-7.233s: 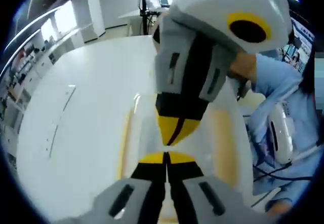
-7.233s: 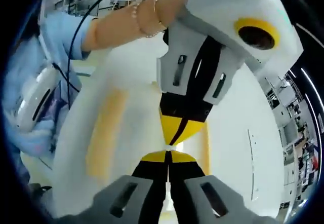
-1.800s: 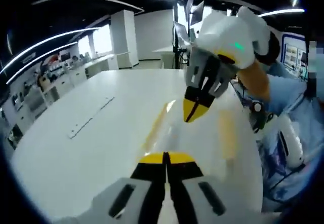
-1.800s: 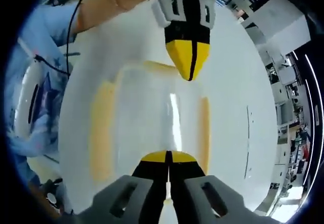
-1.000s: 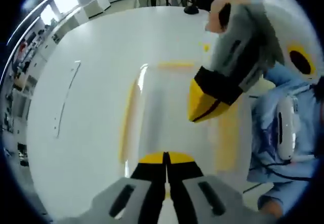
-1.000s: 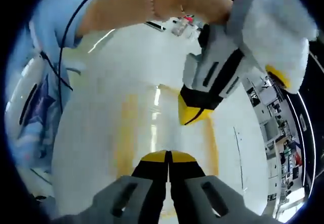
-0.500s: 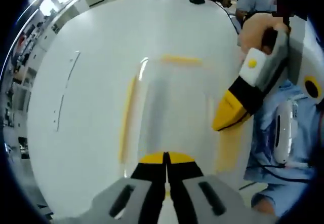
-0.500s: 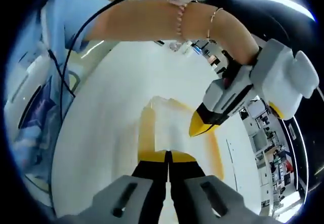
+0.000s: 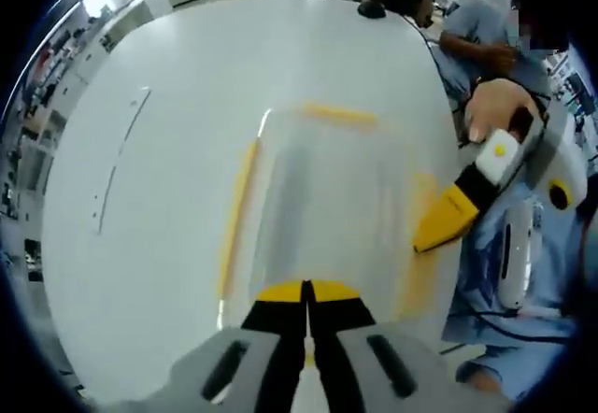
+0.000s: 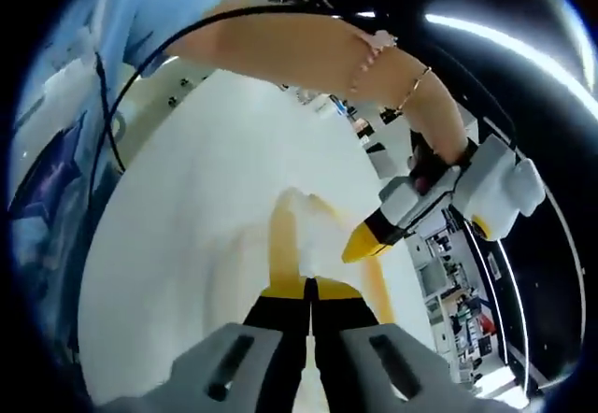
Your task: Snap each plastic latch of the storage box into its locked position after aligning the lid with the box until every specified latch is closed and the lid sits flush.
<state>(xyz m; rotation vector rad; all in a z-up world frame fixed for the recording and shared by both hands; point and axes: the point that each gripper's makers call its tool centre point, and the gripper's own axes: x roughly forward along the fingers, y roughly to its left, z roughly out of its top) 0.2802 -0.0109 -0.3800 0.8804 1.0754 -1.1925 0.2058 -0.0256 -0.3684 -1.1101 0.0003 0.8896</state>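
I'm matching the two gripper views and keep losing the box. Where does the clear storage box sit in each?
Left gripper view: storage box fills the centre, just above the left gripper.
Right gripper view: it sits low centre, above the right gripper.
Shared landmark: the yellow latches along its sides.

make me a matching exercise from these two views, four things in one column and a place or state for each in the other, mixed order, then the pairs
Things
1. left claw
2. right claw
3. storage box
4. cable slot

Places or states
A. clear, with yellow latches along its edges, lying on the white table
B. a thin line in the tabletop, off to one side of the box
C. shut, at the box's near edge in the left gripper view
D. shut, yellow tip at the latch on the box's side nearest the person

Pairs: 1-C, 2-D, 3-A, 4-B
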